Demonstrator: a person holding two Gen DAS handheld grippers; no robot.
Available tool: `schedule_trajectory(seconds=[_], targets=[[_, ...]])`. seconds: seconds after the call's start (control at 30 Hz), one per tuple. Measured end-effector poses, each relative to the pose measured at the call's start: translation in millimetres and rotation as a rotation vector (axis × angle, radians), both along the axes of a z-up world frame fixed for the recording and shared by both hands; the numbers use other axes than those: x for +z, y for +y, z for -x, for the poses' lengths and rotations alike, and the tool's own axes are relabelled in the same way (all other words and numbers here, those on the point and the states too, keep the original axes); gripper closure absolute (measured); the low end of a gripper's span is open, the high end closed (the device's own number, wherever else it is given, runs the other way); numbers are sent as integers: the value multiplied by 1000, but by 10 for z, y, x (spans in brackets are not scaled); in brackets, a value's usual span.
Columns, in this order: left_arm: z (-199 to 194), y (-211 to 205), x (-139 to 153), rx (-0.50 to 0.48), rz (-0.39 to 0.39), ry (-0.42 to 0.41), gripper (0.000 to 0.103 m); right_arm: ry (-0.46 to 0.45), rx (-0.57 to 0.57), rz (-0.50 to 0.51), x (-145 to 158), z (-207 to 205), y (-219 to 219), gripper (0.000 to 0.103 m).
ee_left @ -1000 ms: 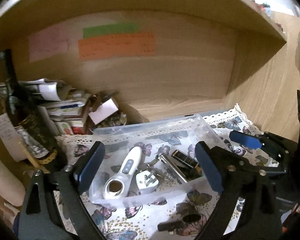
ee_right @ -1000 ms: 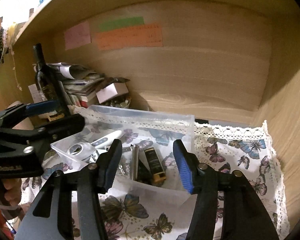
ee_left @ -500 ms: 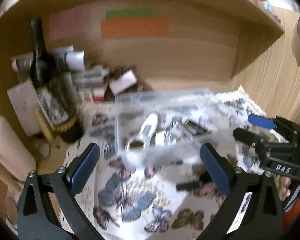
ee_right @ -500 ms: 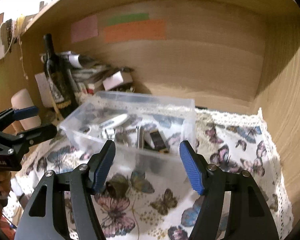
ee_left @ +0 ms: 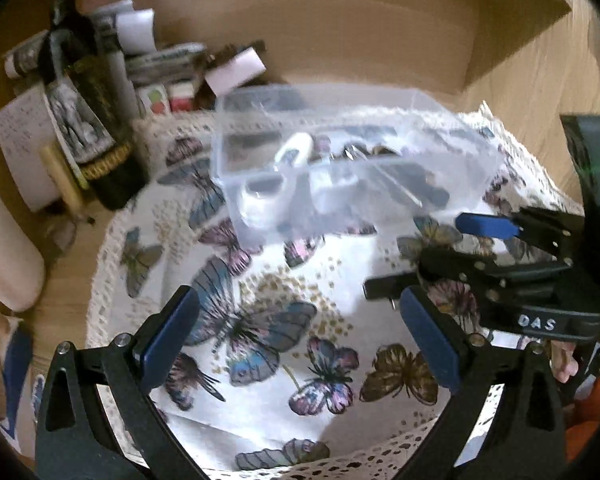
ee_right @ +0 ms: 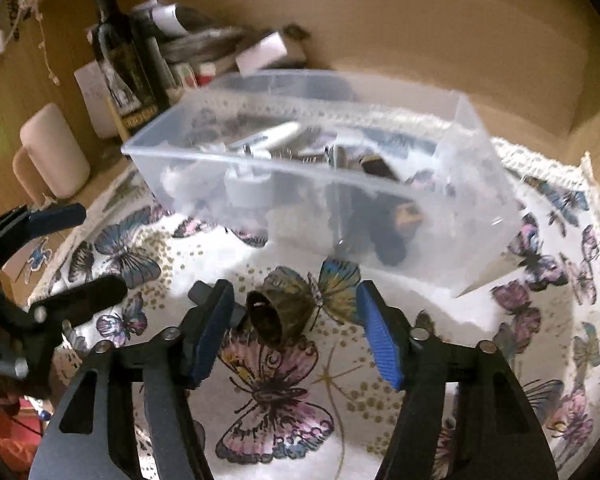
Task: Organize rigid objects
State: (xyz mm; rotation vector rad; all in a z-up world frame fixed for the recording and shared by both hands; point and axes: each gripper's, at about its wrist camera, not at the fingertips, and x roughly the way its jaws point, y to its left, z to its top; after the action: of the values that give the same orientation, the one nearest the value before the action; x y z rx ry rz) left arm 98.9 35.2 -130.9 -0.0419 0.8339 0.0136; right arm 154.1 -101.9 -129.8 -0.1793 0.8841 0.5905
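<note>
A clear plastic bin [ee_left: 476, 148] [ee_right: 172, 168] stands on a butterfly-print cloth [ee_left: 260, 280] [ee_right: 284, 392] inside a wooden shelf. It holds a white handheld device [ee_left: 288, 156], metal pieces and a dark object [ee_right: 384, 216], all blurred. A small dark cylinder [ee_right: 266, 316] lies on the cloth just ahead of my right gripper [ee_right: 296, 336], which is open and empty. My left gripper [ee_left: 296, 336] is open and empty, well short of the bin. The right gripper also shows in the left wrist view [ee_left: 440, 248].
A dark wine bottle [ee_left: 88, 120] [ee_right: 120, 60] and a stack of papers and boxes [ee_left: 172, 60] stand at the back left. A cream cylinder [ee_right: 54, 152] stands left of the cloth. Wooden walls close the back and right.
Both grippers have pulled back from the bin, which now looks farther away with more cloth in front. The small dark cylinder has come into the right wrist view.
</note>
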Motion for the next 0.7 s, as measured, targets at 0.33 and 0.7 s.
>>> schedule_trajectory(seconds=[0.33,0.7], targets=[[-144,-151,-231,-62,41,91,1,70,10,-2,-125,-48,-7,86],[-412,-382,-310,-115,43,140,21,19,-30,-43,21,11,-248,86]])
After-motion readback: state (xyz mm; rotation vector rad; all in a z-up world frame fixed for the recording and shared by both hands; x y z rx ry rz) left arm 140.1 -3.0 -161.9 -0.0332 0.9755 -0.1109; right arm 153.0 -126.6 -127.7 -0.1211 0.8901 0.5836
